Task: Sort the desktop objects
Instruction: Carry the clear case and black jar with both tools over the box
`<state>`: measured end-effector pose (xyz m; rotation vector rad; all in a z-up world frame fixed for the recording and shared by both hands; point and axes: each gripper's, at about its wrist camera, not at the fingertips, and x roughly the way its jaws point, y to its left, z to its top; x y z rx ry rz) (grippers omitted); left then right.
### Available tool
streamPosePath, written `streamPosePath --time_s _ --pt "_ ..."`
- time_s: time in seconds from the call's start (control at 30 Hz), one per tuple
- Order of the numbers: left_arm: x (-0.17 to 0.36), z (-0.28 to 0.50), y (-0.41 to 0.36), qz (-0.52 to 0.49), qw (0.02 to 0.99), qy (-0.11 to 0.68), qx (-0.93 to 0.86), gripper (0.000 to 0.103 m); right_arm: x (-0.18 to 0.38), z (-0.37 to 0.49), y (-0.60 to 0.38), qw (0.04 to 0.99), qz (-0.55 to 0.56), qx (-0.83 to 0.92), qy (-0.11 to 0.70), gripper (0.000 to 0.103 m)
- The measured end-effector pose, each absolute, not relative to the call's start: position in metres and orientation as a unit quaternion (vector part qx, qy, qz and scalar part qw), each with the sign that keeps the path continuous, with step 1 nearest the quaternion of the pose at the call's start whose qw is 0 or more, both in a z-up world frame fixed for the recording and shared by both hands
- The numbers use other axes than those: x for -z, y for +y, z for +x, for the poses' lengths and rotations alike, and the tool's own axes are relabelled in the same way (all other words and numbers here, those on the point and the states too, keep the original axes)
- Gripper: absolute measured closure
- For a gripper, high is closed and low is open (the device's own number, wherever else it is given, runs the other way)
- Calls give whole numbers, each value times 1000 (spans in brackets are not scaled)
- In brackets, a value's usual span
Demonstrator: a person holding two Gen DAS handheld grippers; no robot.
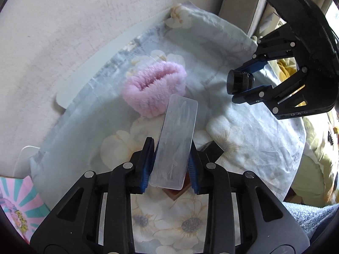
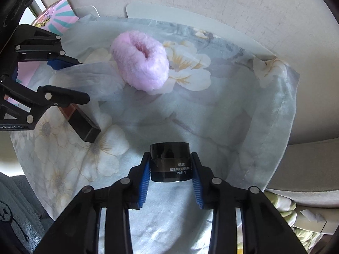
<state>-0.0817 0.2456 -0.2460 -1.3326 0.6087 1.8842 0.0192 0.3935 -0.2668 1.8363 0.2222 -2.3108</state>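
My left gripper (image 1: 171, 146) is shut on a clear frosted plastic case (image 1: 175, 139) and holds it above the floral cloth (image 1: 243, 131). The case also shows in the right wrist view (image 2: 89, 74), between the left gripper's fingers (image 2: 70, 97). My right gripper (image 2: 170, 158) is shut on a small black cosmetic jar (image 2: 169, 160), also seen in the left wrist view (image 1: 239, 80) held off the cloth. A fluffy pink scrunchie (image 1: 154, 86) lies on the cloth beyond the case, and shows in the right wrist view (image 2: 141, 63). A dark brown lipstick box (image 2: 82, 124) lies under the left gripper.
The cloth covers a white board (image 1: 101, 63) that rests on a beige surface (image 1: 53, 31). A pink and teal printed card (image 2: 56, 17) lies at the far left edge. Grey towel (image 1: 313, 218) and yellow-green bedding (image 1: 313, 169) lie on the right.
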Motion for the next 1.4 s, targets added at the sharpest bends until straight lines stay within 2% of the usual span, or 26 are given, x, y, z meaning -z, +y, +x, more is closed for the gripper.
streamPosePath --time_s 0.5,0.77,1.17,1.4 --pt "163 -77 182 -509 309 198 -779 76 205 35 374 81 618 780 64 70" --pt "122 -75 114 -503 264 142 -811 76 158 -9 310 103 594 792 98 70" --pt "92 -63 3 -500 159 90 -846 76 115 -67 212 188 558 795 146 70" --pt "101 -46 -54 -513 90 51 -852 77 104 -100 132 254 542 783 167 70"
